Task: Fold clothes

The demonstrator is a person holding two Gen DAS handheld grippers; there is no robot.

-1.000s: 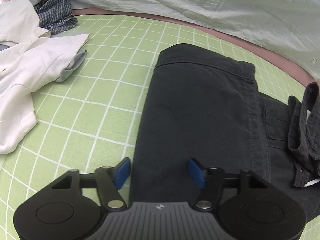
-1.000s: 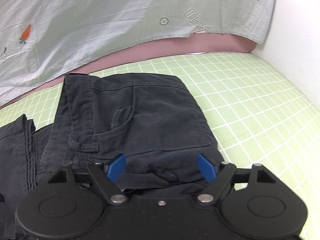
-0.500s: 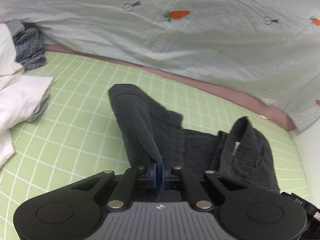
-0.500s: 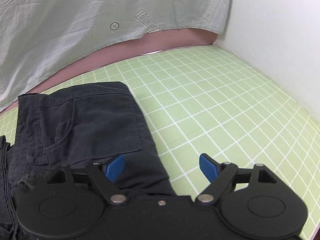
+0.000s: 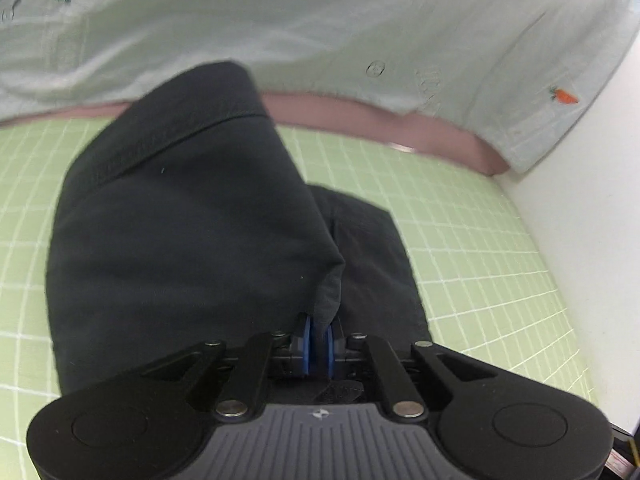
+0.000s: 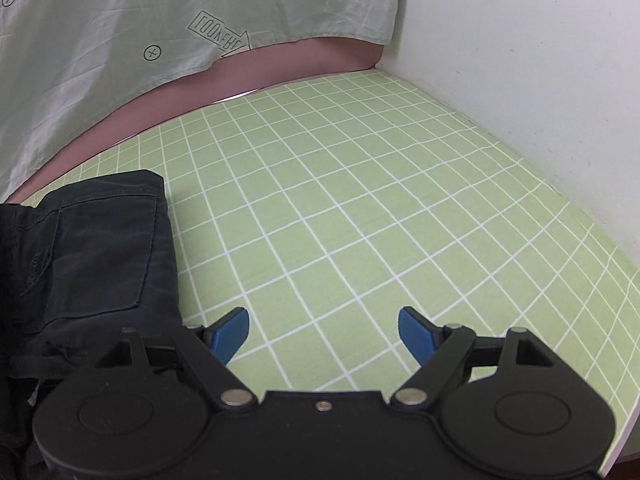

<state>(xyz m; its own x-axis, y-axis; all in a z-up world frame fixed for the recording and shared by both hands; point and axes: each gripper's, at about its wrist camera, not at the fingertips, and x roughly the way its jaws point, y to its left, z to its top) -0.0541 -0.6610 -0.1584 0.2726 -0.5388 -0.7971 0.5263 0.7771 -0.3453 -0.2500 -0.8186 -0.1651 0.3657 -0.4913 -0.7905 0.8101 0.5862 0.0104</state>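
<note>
Pinched between the blue fingers of the left gripper: a fold of the dark charcoal cotton trousers, with the fingers starting to ease apart again though cloth sits between them and the pads look pressed on it. Lifted in this way, the hemmed leg end hangs up and over the rest of the garment, probably so the leg can be carried across and laid down as the next fold. Beneath it, lying flat on the pale green tabletop with its white grid, the lower layer of the same trousers, near the back edge and toward the right-hand corner. Seen from the right wrist, the pocketed seat of the trousers resting flat at the left, well short of the right edge. Spread wide over bare grid just beside that cloth, the right gripper, blue fingers holding nothing and touching nothing, seemingly kept clear to leave room for the incoming fold or to smooth it afterwards. Along the back edge, a pink band and above it a hanging pale mint sheet printed with carrots; on the right edge, a plain white wall panel. No baskets, boxes or other containers anywhere in either view, so nothing to report as held inside anything.
</note>
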